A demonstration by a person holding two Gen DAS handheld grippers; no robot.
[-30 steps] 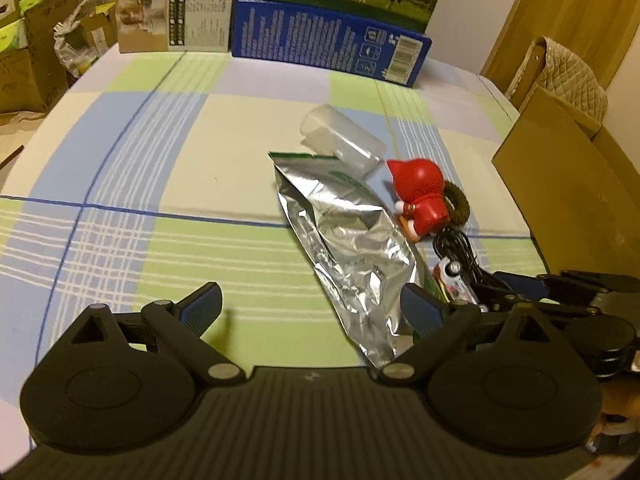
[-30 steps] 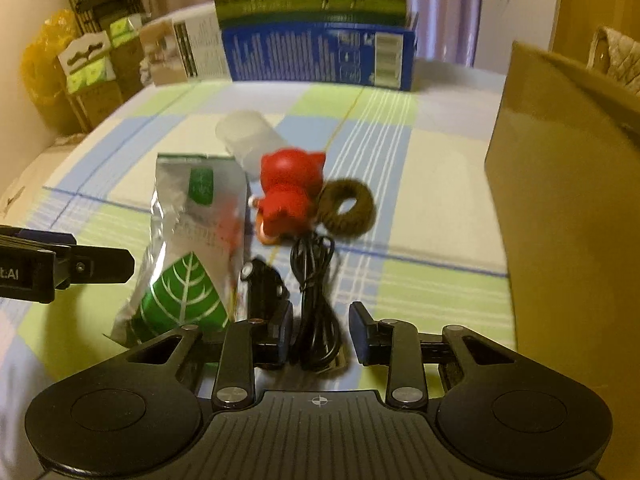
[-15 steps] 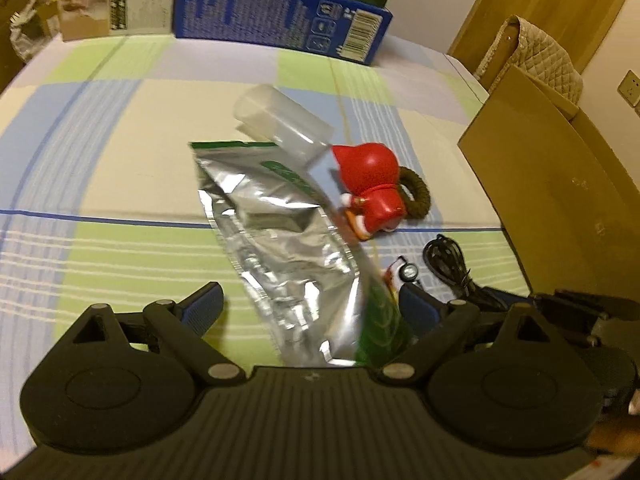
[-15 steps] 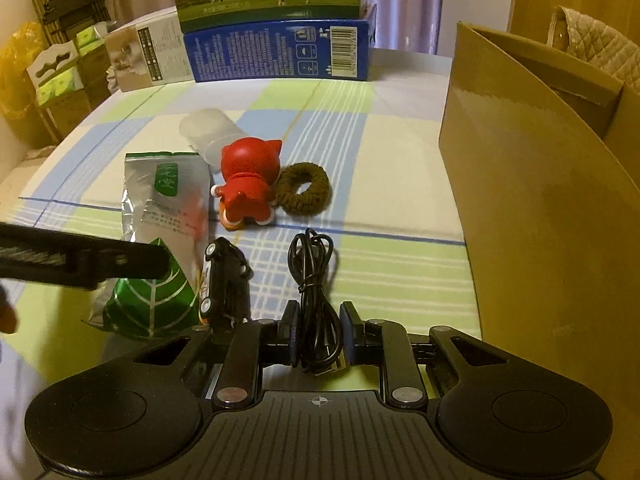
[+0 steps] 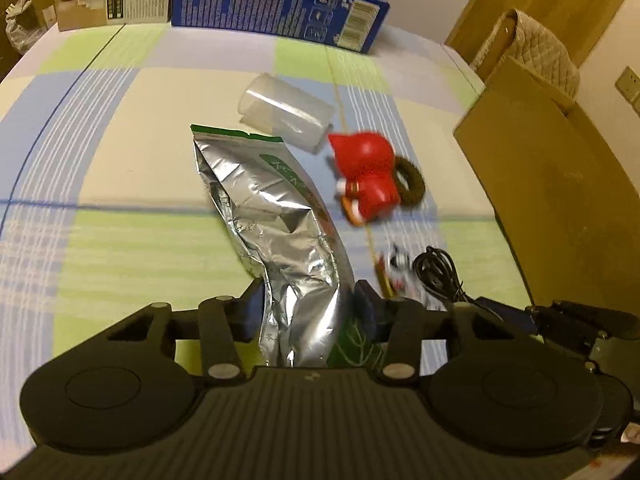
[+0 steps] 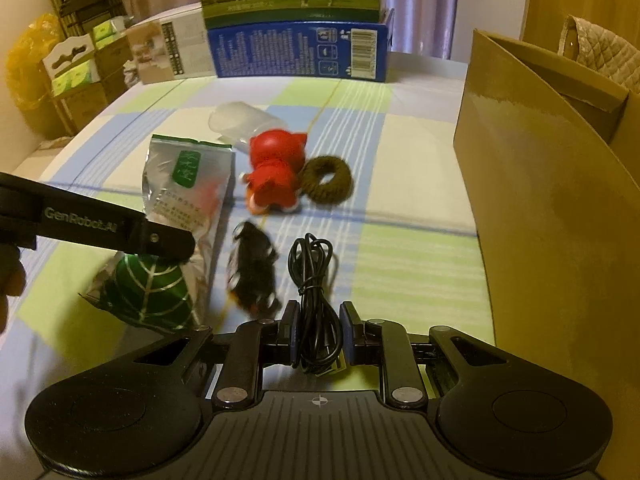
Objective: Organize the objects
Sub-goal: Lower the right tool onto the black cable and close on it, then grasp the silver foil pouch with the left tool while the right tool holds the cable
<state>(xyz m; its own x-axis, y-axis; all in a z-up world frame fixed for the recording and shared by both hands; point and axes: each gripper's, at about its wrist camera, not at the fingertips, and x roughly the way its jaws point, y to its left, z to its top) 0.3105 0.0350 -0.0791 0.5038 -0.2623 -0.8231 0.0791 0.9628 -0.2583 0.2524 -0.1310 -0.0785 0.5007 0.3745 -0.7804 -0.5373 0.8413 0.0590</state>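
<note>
from the left wrist view we see the silver back of the foil bag (image 5: 276,216), creased and plain, while the right wrist view shows its printed front (image 6: 188,184) with a green label and a green leaf at the near end. the right view also shows stacked cartons (image 6: 76,76) at the far left of the room, outside the left view's frame.

the left gripper (image 5: 310,306) has its jaws narrowed on the near end of the foil bag, one pad on each side, touching or just short of it. the right view shows that gripper's finger (image 6: 120,230) lying across the bag above the leaf.

further right on the checked bench (image 5: 120,168) lie a clear plastic cup (image 5: 286,114) on its side, a red toy figure (image 5: 366,174) touching a brown ring (image 5: 410,180), and a small toy car (image 6: 252,268), blurred in both views.

the right gripper (image 6: 319,332) has its jaws nearly closed around the black cable (image 6: 314,280), whose near end sits between the pads; we cannot tell if they press it. a cardboard box (image 6: 552,184) stands at the far right.
</note>
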